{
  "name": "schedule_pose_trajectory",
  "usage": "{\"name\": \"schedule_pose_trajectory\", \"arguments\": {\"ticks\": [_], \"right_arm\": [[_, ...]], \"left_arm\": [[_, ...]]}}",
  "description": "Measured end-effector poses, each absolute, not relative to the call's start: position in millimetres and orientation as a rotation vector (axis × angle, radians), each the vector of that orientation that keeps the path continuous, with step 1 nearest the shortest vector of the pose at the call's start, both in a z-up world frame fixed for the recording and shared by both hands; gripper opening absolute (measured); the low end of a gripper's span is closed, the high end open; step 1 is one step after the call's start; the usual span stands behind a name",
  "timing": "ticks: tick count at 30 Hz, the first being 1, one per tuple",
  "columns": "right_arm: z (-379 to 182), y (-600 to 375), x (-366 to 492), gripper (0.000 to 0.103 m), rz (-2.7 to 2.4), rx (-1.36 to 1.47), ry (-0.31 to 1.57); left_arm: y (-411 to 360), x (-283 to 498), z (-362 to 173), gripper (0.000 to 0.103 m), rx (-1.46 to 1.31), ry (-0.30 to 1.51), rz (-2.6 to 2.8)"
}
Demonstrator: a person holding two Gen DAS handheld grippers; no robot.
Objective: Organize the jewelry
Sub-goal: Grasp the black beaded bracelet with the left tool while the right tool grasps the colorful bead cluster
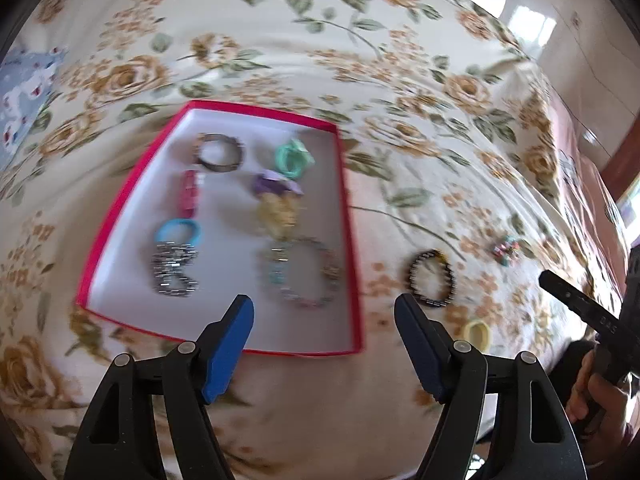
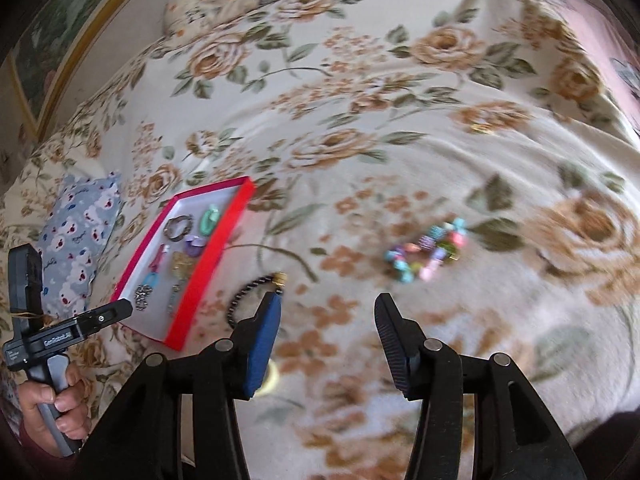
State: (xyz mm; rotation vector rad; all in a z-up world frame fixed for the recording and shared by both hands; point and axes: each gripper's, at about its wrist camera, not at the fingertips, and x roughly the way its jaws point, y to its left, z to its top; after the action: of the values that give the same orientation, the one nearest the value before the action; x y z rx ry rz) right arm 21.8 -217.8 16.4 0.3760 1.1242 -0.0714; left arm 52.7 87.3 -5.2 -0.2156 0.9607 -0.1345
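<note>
Both grippers released, empty, above the bed.
Right gripper [image 2: 328, 344]: soft blanket may snag beside the multicoloured bracelet [image 2: 426, 254] ahead; left gripper [image 1: 324, 344] idle.

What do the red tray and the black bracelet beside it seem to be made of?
Red tray: probably cardboard, judging by its thin straight walls, matte red outside and plain white inside. Black bracelet: small dark glossy beads with pale glints, perhaps glass or polished stone; blur leaves this open.

Looking steeply down along each tool's fingers, from close above the floral bedspread [image 1: 420, 92]; shared ahead: red tray [image 1: 352, 264], black bracelet [image 2: 244, 300].
</note>
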Motion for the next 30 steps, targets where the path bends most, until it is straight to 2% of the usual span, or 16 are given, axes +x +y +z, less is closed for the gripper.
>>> {"name": "schedule_pose_trajectory", "arguments": {"ticks": [8, 18, 30], "right_arm": [[18, -244, 6, 0.056, -0.137, 0.389, 1.111], [11, -262, 11, 0.056, -0.162, 0.386, 1.111], [-13, -284, 38, 0.055, -0.206, 0.384, 1.147]], "left_arm": [[49, 66, -8, 0.074, -0.151, 0.988, -0.202], [15, 94, -16, 0.079, -0.088, 1.011, -0.236], [-18, 128, -39, 0.079, -0.049, 1.053, -0.281]]}}
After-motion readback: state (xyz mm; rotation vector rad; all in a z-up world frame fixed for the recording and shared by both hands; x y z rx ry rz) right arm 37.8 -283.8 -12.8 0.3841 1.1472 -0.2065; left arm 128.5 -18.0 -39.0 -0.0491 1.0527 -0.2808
